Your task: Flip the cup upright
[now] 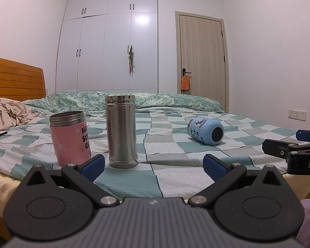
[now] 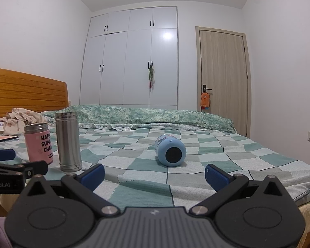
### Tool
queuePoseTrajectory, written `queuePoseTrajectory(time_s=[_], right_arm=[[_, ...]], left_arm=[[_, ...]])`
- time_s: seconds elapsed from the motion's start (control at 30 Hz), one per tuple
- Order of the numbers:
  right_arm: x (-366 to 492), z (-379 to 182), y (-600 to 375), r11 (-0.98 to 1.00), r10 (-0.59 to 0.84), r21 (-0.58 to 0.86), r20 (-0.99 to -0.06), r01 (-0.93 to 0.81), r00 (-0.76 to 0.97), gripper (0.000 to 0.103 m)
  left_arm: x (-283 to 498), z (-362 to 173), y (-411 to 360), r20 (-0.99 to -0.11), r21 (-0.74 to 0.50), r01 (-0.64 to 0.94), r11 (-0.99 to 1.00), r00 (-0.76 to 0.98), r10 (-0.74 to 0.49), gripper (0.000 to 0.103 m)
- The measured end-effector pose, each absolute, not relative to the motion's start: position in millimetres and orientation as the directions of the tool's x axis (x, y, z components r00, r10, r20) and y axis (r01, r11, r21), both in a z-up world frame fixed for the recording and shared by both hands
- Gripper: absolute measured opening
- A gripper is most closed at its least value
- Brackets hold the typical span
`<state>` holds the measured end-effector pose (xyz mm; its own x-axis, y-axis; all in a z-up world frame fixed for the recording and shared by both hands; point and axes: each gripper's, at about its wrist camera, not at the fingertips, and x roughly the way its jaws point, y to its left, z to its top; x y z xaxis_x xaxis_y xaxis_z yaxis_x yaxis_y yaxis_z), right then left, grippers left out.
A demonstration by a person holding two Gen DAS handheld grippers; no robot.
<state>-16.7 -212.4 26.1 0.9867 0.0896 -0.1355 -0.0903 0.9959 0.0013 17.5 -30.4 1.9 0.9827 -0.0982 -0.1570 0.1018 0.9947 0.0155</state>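
A light blue cup point(image 1: 205, 131) lies on its side on the checked bedspread, its dark round base toward me; it also shows in the right wrist view point(image 2: 170, 153). A steel cup point(image 1: 121, 131) and a pink cup point(image 1: 69, 138) stand upright to its left, also seen in the right wrist view as the steel cup point(image 2: 68, 142) and pink cup point(image 2: 38, 142). My left gripper point(image 1: 154, 165) is open and empty, just in front of the steel cup. My right gripper point(image 2: 155, 174) is open and empty, a short way in front of the blue cup.
A checked bedspread point(image 2: 237, 161) covers the bed, with a green pillow roll point(image 2: 155, 115) at the far side. Crumpled clothes point(image 1: 8, 111) lie at the left by the wooden headboard point(image 1: 14, 78). A white wardrobe point(image 1: 113, 47) and a door point(image 1: 202, 60) stand behind.
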Motion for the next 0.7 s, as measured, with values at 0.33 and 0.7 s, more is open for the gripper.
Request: queuePoseTrajectory(time_s=[0.33,0.7], right_arm=[[-16.8,25.8,-211.9,0.996,0.09,0.002,-0.135,-0.09,0.987,0.103],[-16.4,25.7,-211.1,0.996,0.089,0.0,-0.134,-0.09,0.987,0.103]], left_arm=[[17.0,2.8,-32.2,-0.15,0.019,0.104,0.994,0.984,-0.1,0.103],[15.5,1.9,-31.7,-0.143,0.02,0.102,0.995,0.985,-0.098,0.103]])
